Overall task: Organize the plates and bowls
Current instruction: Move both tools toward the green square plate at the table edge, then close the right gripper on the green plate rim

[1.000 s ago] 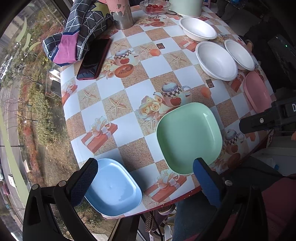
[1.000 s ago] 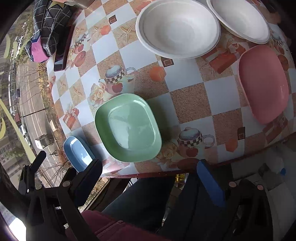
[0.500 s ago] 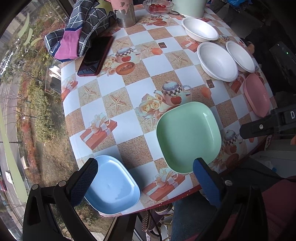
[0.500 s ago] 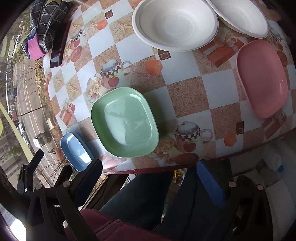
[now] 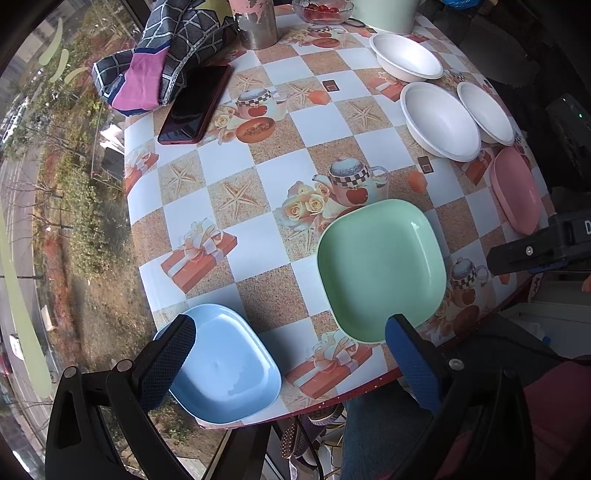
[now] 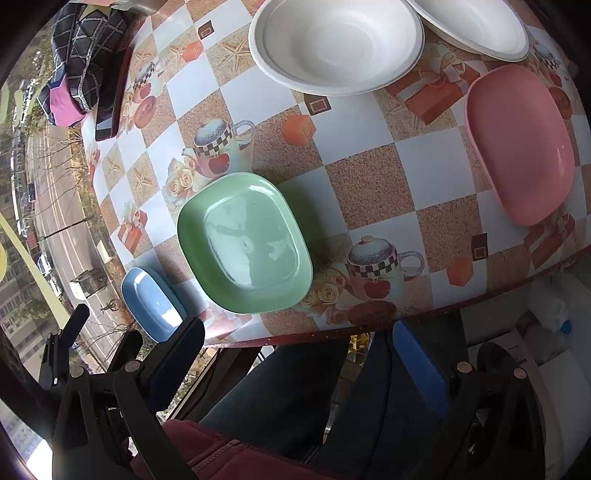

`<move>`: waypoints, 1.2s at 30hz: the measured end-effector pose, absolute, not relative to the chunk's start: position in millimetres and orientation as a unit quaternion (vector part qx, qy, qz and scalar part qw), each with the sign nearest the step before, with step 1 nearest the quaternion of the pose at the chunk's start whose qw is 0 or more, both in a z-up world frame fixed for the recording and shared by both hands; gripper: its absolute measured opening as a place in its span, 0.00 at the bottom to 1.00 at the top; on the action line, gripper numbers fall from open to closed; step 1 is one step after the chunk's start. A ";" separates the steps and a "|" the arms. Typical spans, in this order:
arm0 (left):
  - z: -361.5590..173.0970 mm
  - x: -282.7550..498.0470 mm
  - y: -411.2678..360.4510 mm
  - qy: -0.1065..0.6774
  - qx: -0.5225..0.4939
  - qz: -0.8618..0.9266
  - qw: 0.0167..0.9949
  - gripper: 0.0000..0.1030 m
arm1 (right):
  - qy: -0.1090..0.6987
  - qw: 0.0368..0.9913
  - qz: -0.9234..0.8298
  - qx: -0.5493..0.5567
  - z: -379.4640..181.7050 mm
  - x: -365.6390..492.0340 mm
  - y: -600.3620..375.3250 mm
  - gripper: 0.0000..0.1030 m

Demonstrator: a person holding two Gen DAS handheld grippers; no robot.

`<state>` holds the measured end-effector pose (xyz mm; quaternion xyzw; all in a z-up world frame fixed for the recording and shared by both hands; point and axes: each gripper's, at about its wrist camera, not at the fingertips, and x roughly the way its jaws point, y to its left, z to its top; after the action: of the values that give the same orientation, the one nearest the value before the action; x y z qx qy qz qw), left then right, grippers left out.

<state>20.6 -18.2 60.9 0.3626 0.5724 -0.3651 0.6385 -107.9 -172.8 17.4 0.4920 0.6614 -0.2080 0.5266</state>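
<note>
Both tools gape wide, empty, above the bench's near edge. The blue plate (image 5: pixel 225 363) lies near-left, just under the left tool (image 5: pixel 288 345); the green plate (image 5: pixel 380 267) sits nearer the right tool (image 6: pixel 295 345).

We lose the near-left rim of the blue plate (image 5: pixel 225 363) behind the left gripper's (image 5: pixel 291 349) finger in the left wrist view. The green plate's (image 5: pixel 380 267) near corner sits behind that gripper's other finger. The right gripper's tip (image 5: pixel 532 253) covers the near end of the pink plate (image 5: pixel 513 186).

In the right wrist view the second white bowl (image 6: pixel 476 22) is cut by the top edge. The checked cloth (image 6: pixel 79 55) is also clipped there and hides part of the phone (image 6: pixel 112 96). At the top of the left wrist view we can't fully see the metal cup (image 5: pixel 256 22), the glass dish (image 5: pixel 321 9) or the pale green container (image 5: pixel 388 14): all cropped.
</note>
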 end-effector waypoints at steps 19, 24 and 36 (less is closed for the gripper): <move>49.9 32.4 -12.4 0.591 0.348 -0.350 0.638 1.00 | 0.663 0.515 -0.217 0.498 4.4 -113.0 -177.9 1.00; 43.0 36.5 -11.0 0.600 0.333 -0.343 0.641 1.00 | 0.673 0.529 -0.226 0.465 -1.0 -109.8 -179.5 1.00; -8.6 28.9 -28.1 0.642 0.303 -0.315 0.629 1.00 | 0.717 0.558 -0.233 0.346 -48.2 -94.3 -164.3 1.00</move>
<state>28.9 -28.1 -8.6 0.3033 0.6424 -0.3147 0.6295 -94.3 -164.3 -48.2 0.3460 0.7172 -0.2334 0.5580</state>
